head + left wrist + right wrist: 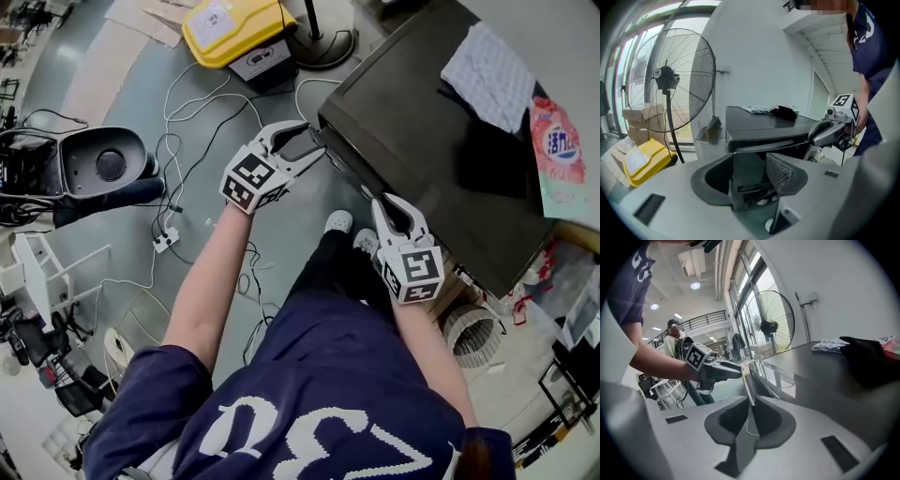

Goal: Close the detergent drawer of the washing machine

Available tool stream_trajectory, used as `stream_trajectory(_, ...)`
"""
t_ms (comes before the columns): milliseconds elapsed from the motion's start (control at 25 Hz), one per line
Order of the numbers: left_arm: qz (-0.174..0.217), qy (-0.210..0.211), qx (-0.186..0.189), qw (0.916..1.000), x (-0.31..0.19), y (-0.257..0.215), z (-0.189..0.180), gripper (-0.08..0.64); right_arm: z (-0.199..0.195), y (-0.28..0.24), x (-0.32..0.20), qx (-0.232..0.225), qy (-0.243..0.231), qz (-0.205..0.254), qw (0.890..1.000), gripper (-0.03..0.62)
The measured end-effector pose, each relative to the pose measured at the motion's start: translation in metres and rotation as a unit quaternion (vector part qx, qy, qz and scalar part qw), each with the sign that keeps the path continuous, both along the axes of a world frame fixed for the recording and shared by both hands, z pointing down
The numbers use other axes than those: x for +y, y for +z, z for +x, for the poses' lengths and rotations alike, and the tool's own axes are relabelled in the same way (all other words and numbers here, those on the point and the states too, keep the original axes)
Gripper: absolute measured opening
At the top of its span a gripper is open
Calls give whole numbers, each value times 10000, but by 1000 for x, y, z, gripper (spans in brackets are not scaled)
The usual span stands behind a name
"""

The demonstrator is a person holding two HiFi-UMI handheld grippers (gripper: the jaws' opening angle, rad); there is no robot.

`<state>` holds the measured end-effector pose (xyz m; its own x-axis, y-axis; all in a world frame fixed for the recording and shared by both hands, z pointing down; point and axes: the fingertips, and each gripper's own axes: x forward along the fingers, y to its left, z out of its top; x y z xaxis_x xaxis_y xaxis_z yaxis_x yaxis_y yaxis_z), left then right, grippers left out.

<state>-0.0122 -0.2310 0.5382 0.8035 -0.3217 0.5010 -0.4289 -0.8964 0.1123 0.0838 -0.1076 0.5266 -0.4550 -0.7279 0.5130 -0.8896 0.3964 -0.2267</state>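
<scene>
The left forearm (208, 281), bare below a short navy sleeve, stretches long and slantwise to carry the left hand-held gripper (314, 139) to the far front corner of the washing machine (422, 131). The right forearm (427, 342) is tucked closer in, with the right hand-held gripper (394, 208) further along the same front edge. Both wrists tip their tools gently downward. The machine is a boxy thing with a smooth, glossy dark top that mirrors the window light. On it lie a crumpled white patterned cloth (492, 61), a limp black garment (869, 357) and a pink-and-green detergent pouch (558, 150). Both tools are matt grey plastic with curved fingers and ribbed pads, and each carries a black-and-white marker cube. The left one stands with its jaws wide apart and holds nothing. Between them, in its own view, sits a flat dark panel at the machine's upper front corner. This seems to be the detergent drawer (747, 174), though the dim, foreshortened view does not show how far it stands out or whether the pads touch it. The right one has its jaws nearly together, pinching a thin pale strip (745, 382) that runs along the machine's top front edge toward the left tool. Down on the grey floor (122, 84), loose white cables (187, 103) trail past a rounded yellow case (234, 33), and a tall wire-caged fan (670, 79) stands beside the machine.
</scene>
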Motion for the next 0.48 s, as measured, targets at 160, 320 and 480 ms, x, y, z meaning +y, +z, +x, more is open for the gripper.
stream_trajectory(160, -19, 49, -10, 10000, -1, 1, 1, 232, 1, 0, -1, 59, 61, -24, 10000, 58)
stream_trajectory(320, 4, 89, -7, 10000, -3, 1, 1, 232, -1, -2, -3, 60, 67, -92, 9999, 71)
stream_trajectory(480, 50, 36, 26, 10000, -6, -1, 5, 232, 4, -2, 8, 86, 57, -221, 9997, 116)
